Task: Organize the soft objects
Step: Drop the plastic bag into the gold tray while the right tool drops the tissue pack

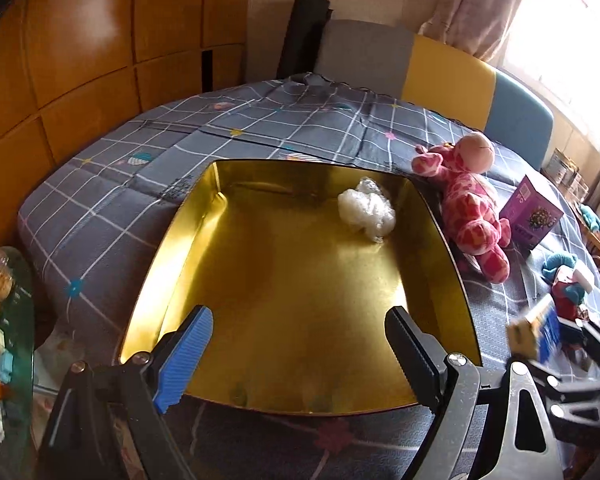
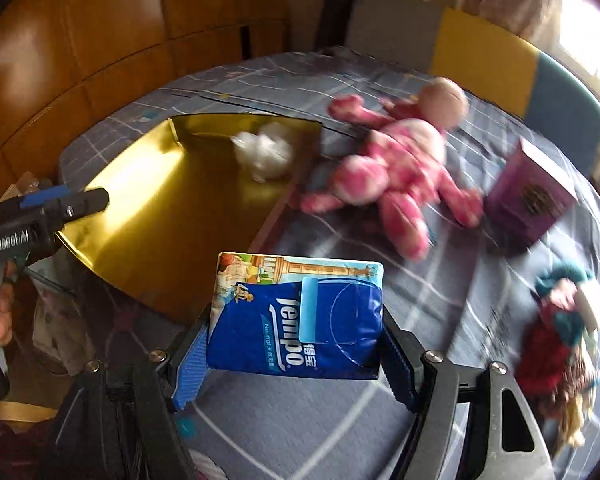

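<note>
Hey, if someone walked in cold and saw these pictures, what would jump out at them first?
The shiny gold tray on the checked blanket, holding only a white crumpled wad in its far right corner. Next, the pink spotted plush toy lying just right of the tray, and the blue Tempo tissue pack clamped in the right gripper.

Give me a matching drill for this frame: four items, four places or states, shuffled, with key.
Items:
1. tissue pack
2. white wad
3. pink plush
4. purple box

Places or states:
A. lies inside the gold tray
B. stands upright on the checked cloth, beyond the plush
C. clamped in the right hand-held gripper
D. sprawls on the cloth just outside the tray's right wall

Pairs: 1-C, 2-A, 3-D, 4-B
</note>
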